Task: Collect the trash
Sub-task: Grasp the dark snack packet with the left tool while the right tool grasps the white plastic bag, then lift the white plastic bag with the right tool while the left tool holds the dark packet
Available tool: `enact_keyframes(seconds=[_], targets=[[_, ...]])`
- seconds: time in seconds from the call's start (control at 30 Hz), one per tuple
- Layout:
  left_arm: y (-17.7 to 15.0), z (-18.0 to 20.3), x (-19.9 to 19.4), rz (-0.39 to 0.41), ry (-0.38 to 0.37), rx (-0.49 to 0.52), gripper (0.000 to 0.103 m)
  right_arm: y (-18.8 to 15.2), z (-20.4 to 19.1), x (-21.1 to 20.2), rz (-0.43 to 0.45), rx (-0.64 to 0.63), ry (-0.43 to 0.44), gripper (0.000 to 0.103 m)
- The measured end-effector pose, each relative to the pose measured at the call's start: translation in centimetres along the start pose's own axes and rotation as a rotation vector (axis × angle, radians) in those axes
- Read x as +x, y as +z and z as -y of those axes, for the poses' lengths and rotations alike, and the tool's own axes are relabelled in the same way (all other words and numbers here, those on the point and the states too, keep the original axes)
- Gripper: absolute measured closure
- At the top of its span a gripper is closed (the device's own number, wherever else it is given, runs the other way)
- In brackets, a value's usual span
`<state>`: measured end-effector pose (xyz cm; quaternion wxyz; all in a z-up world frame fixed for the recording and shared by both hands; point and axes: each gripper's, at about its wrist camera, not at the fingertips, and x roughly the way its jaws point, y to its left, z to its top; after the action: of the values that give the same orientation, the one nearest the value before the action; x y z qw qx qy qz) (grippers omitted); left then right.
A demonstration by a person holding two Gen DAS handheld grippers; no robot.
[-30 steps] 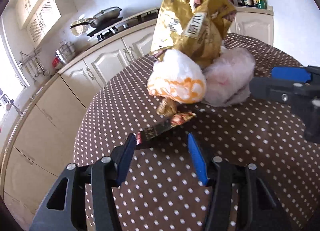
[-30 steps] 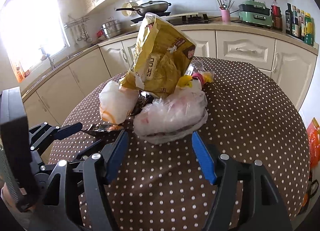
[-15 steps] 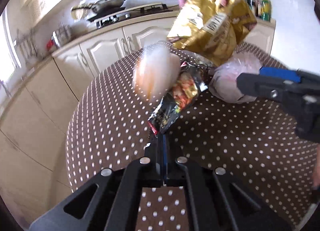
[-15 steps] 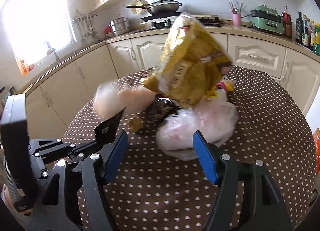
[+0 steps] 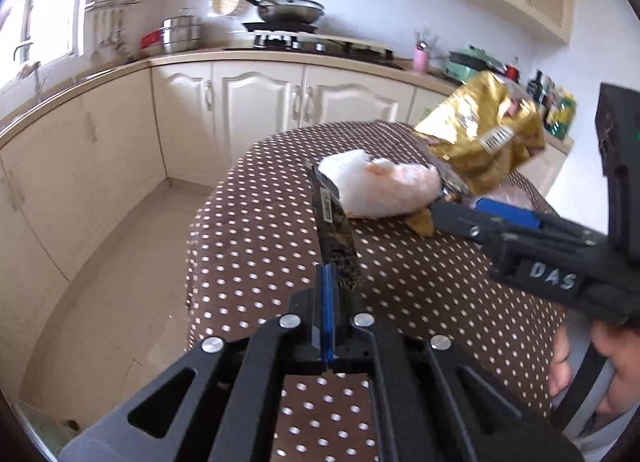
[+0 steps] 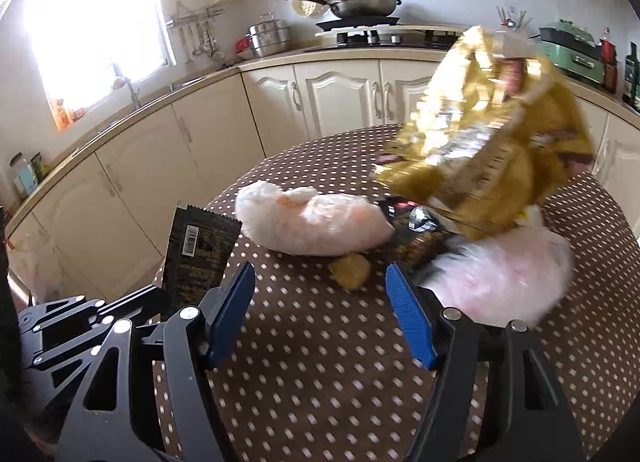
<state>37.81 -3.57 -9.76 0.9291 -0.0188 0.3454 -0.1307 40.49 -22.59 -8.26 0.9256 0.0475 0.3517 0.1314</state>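
Observation:
My left gripper (image 5: 328,282) is shut on a dark flat snack wrapper (image 5: 336,234) and holds it up above the dotted table (image 5: 256,230); the wrapper also shows upright in the right wrist view (image 6: 200,246). My right gripper (image 6: 320,298) is open and empty, low over the table, facing the trash pile. In front of it lie a white plastic bag (image 6: 312,222), a small yellow crumpled scrap (image 6: 350,270), a dark wrapper (image 6: 416,234), a pink-white plastic bag (image 6: 504,274) and a big gold snack bag (image 6: 492,142).
Cream kitchen cabinets (image 5: 256,102) and a counter with a stove and pan (image 5: 288,14) curve round behind the table. Tiled floor (image 5: 112,270) lies left of the table edge. Bottles (image 6: 632,70) stand on the counter at the right.
My left gripper closed on the dark wrapper and pulled it up and back from the pile. The white bag tipped over onto its side. My right gripper stayed open and shifted left.

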Motion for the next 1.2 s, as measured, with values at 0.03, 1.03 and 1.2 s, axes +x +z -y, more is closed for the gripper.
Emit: enact_keyframes(seconds=[0.03,1.03,1.2], targets=[[0.4,-0.3,0.2,0.001,-0.003,-0.005,0.103,0.3,0.0,0.4,-0.002,0.000,-0.014,0.032],[-0.3,-3.4,-2.4,0.104,-0.066,-0.180,0.103,2.0,-2.6,1.1,0.071,-0.051,-0.019,0.070],[-1.1,-3.2,-4.0,0.098,-0.061,-0.149,0.103,1.0,-4.1,0.2,0.078,-0.058,-0.007,0.070]])
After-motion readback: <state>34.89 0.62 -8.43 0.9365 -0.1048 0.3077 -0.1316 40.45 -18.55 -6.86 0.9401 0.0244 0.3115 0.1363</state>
